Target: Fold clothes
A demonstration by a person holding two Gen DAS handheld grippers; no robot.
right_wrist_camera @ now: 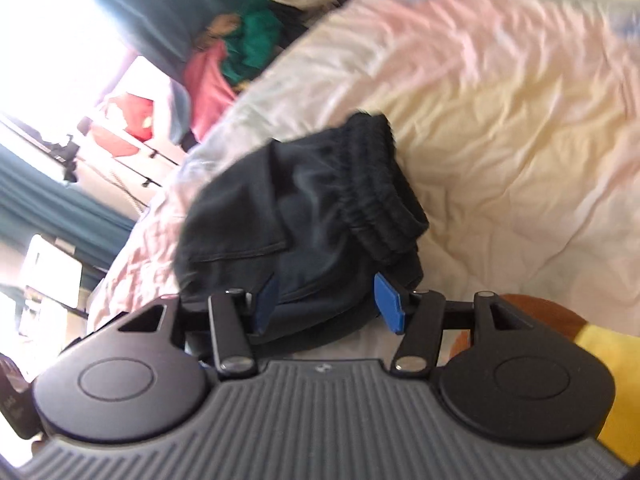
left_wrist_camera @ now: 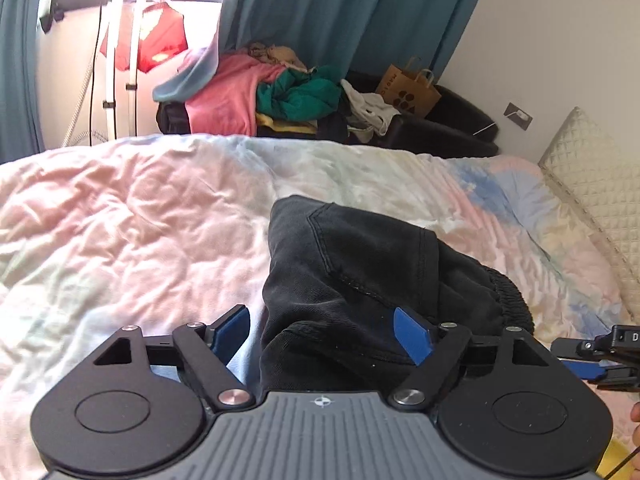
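Left wrist view: black pants bundled compact on bed near front edge — left tongs and right tongs both spread, straddling bundle, pinching nothing, probably framing a fold.

The black shorts on the bed are viewed closely by both wrist cameras, level from the left, rolled sideways from the right.

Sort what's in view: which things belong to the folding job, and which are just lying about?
Job:
- black shorts, folded in a bundle on the bed quilt
- left gripper, open
- right gripper, open

Lying about:
- heap of clothes beyond the bed
- paper bag
- pillow
- red garment hanging at the window
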